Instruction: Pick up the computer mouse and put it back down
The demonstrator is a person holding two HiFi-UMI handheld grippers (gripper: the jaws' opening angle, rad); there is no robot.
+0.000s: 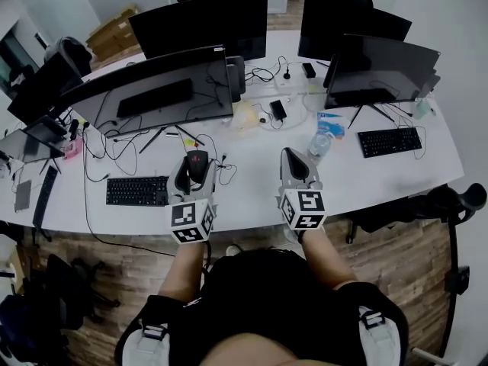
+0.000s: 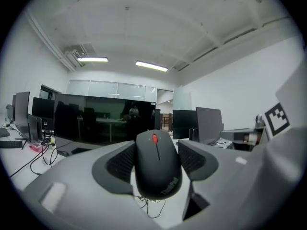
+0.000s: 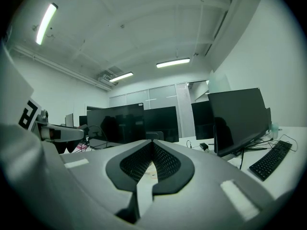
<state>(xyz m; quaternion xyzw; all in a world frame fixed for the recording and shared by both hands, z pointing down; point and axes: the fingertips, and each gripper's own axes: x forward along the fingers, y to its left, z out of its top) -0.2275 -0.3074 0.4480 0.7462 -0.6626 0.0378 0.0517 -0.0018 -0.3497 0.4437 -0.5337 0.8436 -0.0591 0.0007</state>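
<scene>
Open-plan office, with a long white worktop (image 1: 252, 181) curving across it and carrying rows of dark monitors (image 1: 152, 90), a keyboard (image 1: 137, 191), a water bottle (image 1: 320, 143) and loose wiring. Near the front edge, left tongs (image 1: 196, 171) pinching the black computer mouse (image 1: 197, 162) by its flanks, red wheel pointing away toward the monitors. In the left gripper view, fills the whole gap between the ribbed pads (image 2: 117, 163), centred, with a thin cable (image 2: 148, 207) showing underneath. Looks raised just clear of the worktop, though hard to confirm from above. Right tongs (image 1: 293, 162) near the left pair, pressed together on nothing, over bare surface. Judged step: pick-up done, put-down not yet made. Next move calls for a level descent onto the free patch between keyboard and right tongs, minding the cable so as not to trap it under the base, then spreading the left tongs only once the mouse rests flat. Grip seems square and even, so probably little risk of slipping on the way down.
</scene>
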